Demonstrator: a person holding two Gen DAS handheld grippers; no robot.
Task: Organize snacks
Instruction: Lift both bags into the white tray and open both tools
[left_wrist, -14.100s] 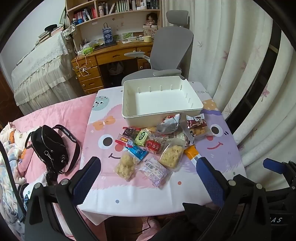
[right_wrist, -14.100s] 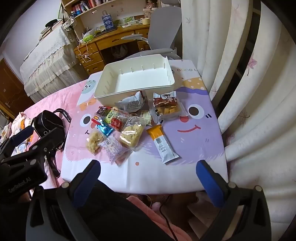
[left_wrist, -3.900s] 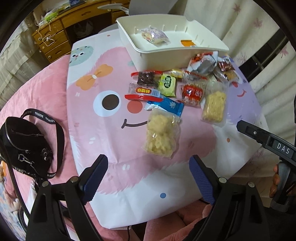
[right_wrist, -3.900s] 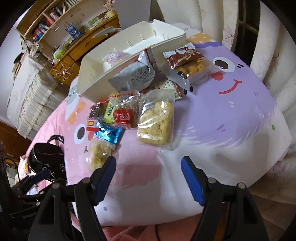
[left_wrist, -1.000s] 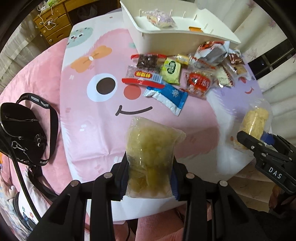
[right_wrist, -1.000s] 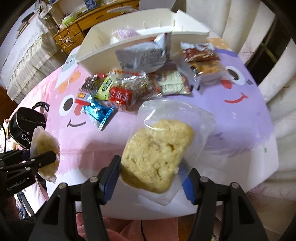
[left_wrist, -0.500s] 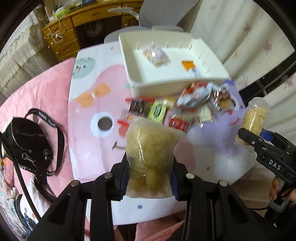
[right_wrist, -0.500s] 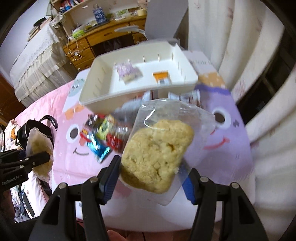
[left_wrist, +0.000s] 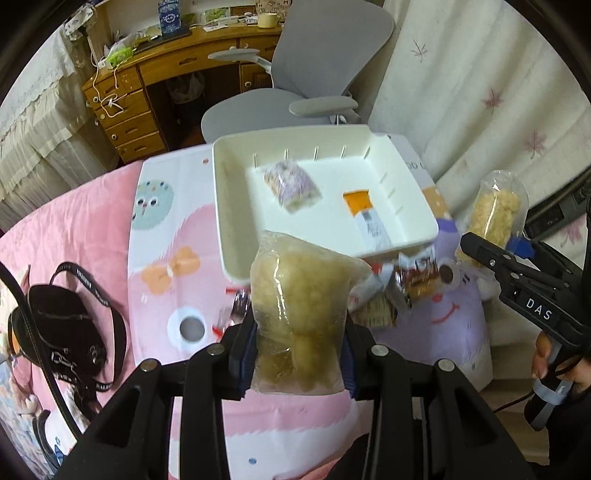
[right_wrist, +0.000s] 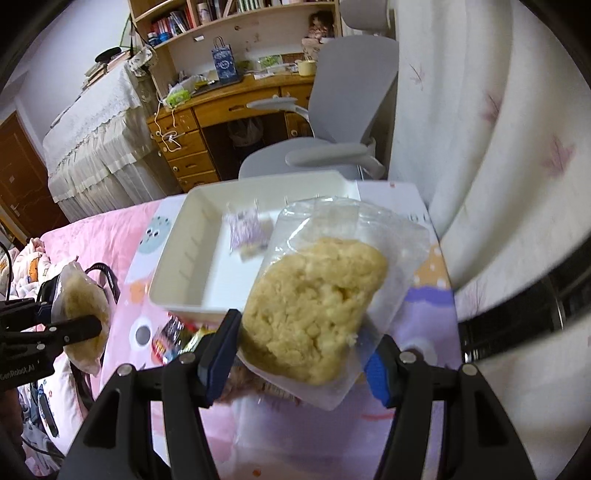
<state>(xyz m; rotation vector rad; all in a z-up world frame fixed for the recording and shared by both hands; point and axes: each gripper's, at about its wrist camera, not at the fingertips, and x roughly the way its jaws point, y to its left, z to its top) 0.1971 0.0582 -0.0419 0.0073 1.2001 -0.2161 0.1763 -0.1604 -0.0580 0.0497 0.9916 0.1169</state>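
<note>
My left gripper (left_wrist: 297, 354) is shut on a clear bag of yellow puffed snack (left_wrist: 299, 306), held above the table in front of the white bin (left_wrist: 236, 236). My right gripper (right_wrist: 301, 354) is shut on a clear bag holding a pale crispy rice cake (right_wrist: 314, 306), raised near the bin (right_wrist: 184, 291). The bin holds a purple-white packet (left_wrist: 291, 182) and an orange-white bar (left_wrist: 365, 218). Several small snack packs (left_wrist: 402, 288) lie on the cloth by the bin's near wall. Each gripper shows in the other's view, the right (left_wrist: 491, 236) and the left (right_wrist: 79, 314).
A pink and purple cartoon tablecloth (left_wrist: 162, 295) covers the table. A black bag (left_wrist: 62, 332) lies on the pink bed at left. A grey office chair (left_wrist: 295, 92) and wooden desk (left_wrist: 166, 74) stand behind the bin. White curtains (left_wrist: 480, 92) hang at right.
Both grippers have risen and tilted up toward the bin with their bags. The bin now sits lower and nearer in both views.
</note>
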